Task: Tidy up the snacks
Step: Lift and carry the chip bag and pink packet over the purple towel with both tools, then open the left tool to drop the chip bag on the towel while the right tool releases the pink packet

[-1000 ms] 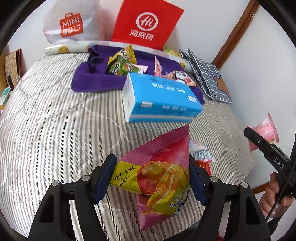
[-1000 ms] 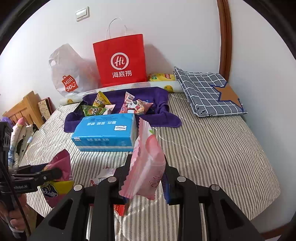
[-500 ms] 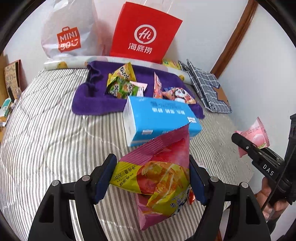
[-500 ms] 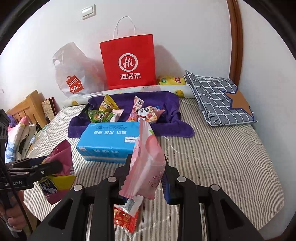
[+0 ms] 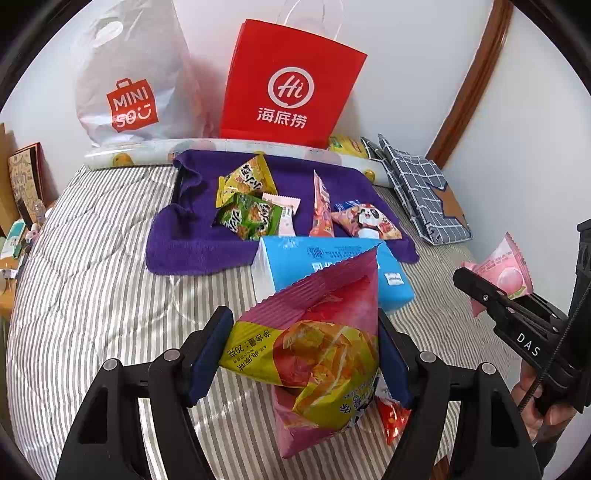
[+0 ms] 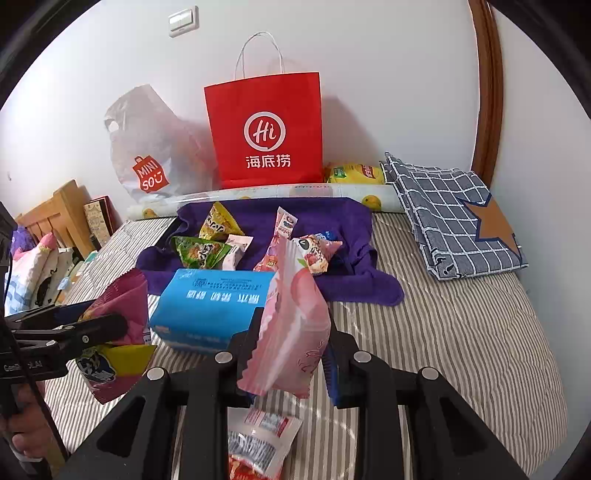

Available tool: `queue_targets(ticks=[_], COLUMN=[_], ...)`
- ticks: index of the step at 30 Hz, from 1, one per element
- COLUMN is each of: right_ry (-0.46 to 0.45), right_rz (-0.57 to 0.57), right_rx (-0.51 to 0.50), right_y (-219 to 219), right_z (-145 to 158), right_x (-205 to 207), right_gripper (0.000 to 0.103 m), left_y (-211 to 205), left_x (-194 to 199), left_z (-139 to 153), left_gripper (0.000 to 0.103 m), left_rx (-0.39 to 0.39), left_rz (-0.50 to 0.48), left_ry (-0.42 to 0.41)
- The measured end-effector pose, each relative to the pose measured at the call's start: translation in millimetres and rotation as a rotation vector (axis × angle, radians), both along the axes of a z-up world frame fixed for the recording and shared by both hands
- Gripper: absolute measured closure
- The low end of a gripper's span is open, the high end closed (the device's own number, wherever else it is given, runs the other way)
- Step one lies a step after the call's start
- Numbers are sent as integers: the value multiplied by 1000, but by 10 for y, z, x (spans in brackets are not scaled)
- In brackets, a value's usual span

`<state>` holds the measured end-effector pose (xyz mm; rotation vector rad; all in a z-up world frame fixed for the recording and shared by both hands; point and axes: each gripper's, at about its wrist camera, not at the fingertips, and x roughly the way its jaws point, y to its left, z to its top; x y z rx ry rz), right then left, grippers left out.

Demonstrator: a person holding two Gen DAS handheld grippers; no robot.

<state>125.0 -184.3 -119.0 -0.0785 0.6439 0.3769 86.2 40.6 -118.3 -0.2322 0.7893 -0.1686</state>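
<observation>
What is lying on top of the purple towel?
On the purple towel: a yellow packet, green packet, white wrapper, pink stick pack, panda packet. The blue tissue pack hides its near edge.

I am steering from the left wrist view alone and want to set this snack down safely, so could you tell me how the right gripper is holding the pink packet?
Observer: The right gripper is shut on the pink peach packet, which stands on edge between its fingers, with its top above them.
Operator: Thank you. Is anything lying under that gripper?
Observer: Yes, a red-and-white packet lies on the striped bed directly below it. Your view hides its white label end.
Operator: Is there anything on the wall that I cannot see?
Observer: A light switch sits high on the wall, up and to the left of the red bag.
</observation>
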Motion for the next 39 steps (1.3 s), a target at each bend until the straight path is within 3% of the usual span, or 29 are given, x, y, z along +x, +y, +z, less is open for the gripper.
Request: queue_targets(ticks=[21, 39], right_ry=[-11, -13], right_rz=[1, 13], right_rx=[7, 6], right_y=[123, 287], right_z=[92, 128], right_x=[409, 917], right_gripper=[77, 77], left_y=[114, 250], left_x=[350, 774], left_z=[138, 86], left_gripper=[29, 29], left_rx=[-7, -27], left_rz=[26, 48], left_ry=[-29, -15])
